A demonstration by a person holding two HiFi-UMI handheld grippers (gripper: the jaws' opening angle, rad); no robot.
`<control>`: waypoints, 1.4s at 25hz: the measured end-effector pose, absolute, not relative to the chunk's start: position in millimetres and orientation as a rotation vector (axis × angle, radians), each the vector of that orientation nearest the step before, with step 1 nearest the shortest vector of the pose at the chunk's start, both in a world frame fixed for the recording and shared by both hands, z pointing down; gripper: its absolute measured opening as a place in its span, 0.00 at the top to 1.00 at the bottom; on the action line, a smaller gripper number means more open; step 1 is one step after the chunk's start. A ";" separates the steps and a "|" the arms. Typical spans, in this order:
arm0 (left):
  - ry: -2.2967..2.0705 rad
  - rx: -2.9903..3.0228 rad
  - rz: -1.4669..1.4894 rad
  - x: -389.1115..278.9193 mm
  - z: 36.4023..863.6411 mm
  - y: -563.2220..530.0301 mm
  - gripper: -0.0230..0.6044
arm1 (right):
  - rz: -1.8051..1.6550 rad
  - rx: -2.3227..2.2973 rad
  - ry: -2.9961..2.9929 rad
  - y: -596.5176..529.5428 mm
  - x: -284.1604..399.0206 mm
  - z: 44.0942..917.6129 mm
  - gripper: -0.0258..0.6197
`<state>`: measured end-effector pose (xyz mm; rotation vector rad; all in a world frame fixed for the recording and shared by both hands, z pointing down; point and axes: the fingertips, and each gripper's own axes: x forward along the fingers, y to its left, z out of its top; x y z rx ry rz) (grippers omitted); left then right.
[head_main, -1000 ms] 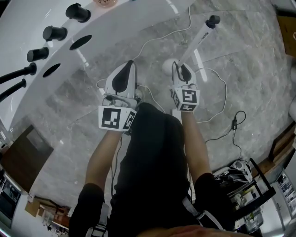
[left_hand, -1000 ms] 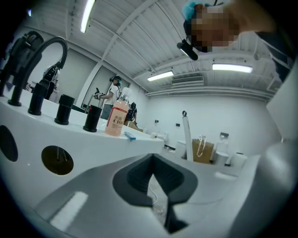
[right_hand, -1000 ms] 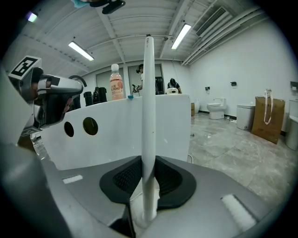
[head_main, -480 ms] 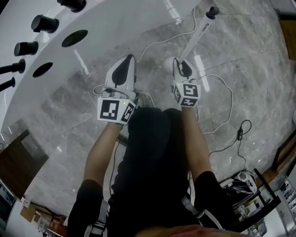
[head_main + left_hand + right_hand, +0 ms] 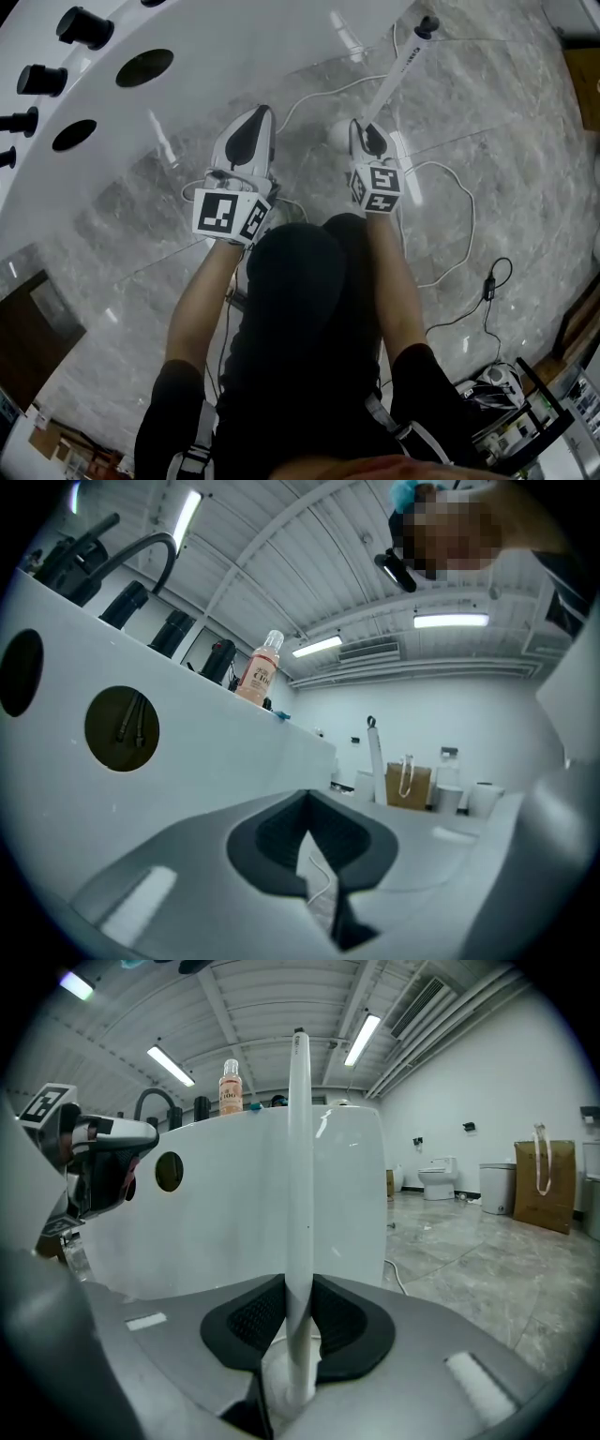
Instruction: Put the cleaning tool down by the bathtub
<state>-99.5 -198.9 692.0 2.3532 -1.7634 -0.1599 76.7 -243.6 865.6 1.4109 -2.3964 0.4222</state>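
The cleaning tool has a long white handle (image 5: 394,75) with a dark end cap and a round white head (image 5: 338,135) near the floor. My right gripper (image 5: 364,127) is shut on the lower handle; in the right gripper view the handle (image 5: 299,1194) stands upright between the pads (image 5: 246,1321). The white bathtub (image 5: 234,56) curves along the upper left, and its wall (image 5: 225,1222) stands just behind the tool. My left gripper (image 5: 261,112) hangs beside the right one, shut, with nothing in it. Past its pads (image 5: 281,841) I see only floor and a cable.
Black taps (image 5: 82,26) and dark oval holes (image 5: 144,67) line the tub's side. A bottle (image 5: 230,1087) stands on the rim. White cable (image 5: 450,216) loops over the marble floor. A cart (image 5: 525,412) stands bottom right; a paper bag (image 5: 545,1185) and toilet (image 5: 437,1177) are farther off.
Both grippers have sunk toward the floor together, the right one still holding the handle. The tub's taps have slid up and left in the head view.
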 end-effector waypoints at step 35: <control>-1.785 2.369 -0.215 -117.3 722.2 -221.4 0.95 | 0.423 1.283 -2.363 -267.9 47.8 976.7 0.83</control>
